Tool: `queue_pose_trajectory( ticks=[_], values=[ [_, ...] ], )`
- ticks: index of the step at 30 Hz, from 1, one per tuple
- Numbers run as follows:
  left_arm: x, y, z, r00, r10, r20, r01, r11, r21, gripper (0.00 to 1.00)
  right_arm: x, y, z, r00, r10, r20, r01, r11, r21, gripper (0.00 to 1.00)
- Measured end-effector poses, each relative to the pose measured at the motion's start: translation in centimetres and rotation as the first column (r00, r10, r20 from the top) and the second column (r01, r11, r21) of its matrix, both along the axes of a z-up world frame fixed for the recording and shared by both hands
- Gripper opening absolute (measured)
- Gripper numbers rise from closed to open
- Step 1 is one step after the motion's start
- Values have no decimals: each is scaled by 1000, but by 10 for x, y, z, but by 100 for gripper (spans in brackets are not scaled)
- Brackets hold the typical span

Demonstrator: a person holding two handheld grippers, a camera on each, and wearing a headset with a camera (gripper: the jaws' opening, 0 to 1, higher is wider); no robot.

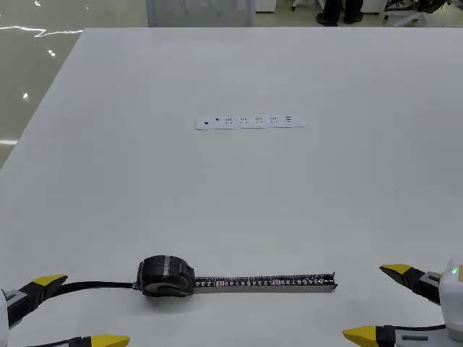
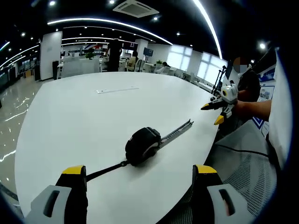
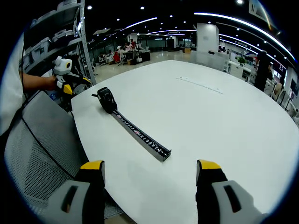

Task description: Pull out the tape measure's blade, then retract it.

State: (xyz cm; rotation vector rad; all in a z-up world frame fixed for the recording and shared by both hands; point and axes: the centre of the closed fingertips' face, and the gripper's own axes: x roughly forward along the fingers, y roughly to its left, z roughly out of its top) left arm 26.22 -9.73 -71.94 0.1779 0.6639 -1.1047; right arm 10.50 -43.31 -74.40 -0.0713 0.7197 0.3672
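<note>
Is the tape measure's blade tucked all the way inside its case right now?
No, the blade lies pulled out along the white table, stretching away from the black case.

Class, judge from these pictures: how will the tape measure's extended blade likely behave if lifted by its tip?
The blade is long and thin, so it would probably bend or buckle. The chunky case looks heavier and would likely stay on the table.
</note>
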Motion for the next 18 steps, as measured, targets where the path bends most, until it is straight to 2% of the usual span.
queue_pose_trajectory(
  ticks=[7,8,10,18],
  values=[
    [0,3,1,1000,7,2,-7,1000,-4,90,-5,1,-1,1000,-5,-6,5,1000,5,81],
    [1,4,2,1000,10,12,-9,1000,-5,90,-6,0,-1,1000,-5,-6,5,1000,3,81],
    [0,4,2,1000,13,1,-13,1000,-6,90,-7,-1,0,1000,-9,-5,9,1000,4,81],
    [-3,2,-1,1000,2,-1,-2,1000,5,89,-11,-2,-1,1000,-14,-11,15,1000,4,81]
  ],
)
